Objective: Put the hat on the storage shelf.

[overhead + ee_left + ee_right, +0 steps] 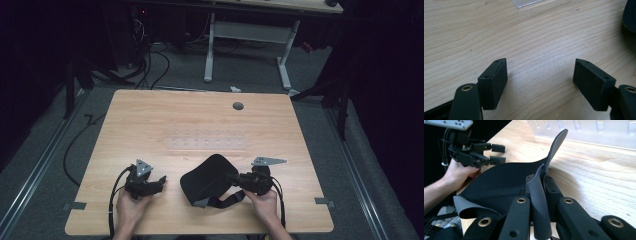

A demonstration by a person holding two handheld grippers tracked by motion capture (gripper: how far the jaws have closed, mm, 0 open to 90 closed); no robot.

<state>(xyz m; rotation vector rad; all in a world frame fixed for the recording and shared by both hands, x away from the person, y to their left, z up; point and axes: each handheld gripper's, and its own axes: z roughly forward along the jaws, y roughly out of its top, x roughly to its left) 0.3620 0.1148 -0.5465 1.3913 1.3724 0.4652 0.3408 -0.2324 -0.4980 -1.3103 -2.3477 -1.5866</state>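
Writing: can't spot any brand, label or text on anything here.
Black fabric piece (204,179): lying on the wooden table (150,120) near the front edge, between the two grippers, a bit right of centre.
Long axis: runs diagonally, from front-left up to back-right.
Strap (225,201): trails off its front end, toward the right hand.
Right gripper (541,187): jaws pressed together on the fabric's edge, pinching a grey-backed fold.
Left gripper (540,75): jaws spread wide over bare wood, holding nothing, just beside the fabric.
Clear plastic strip (207,142): flat on the table behind the fabric.
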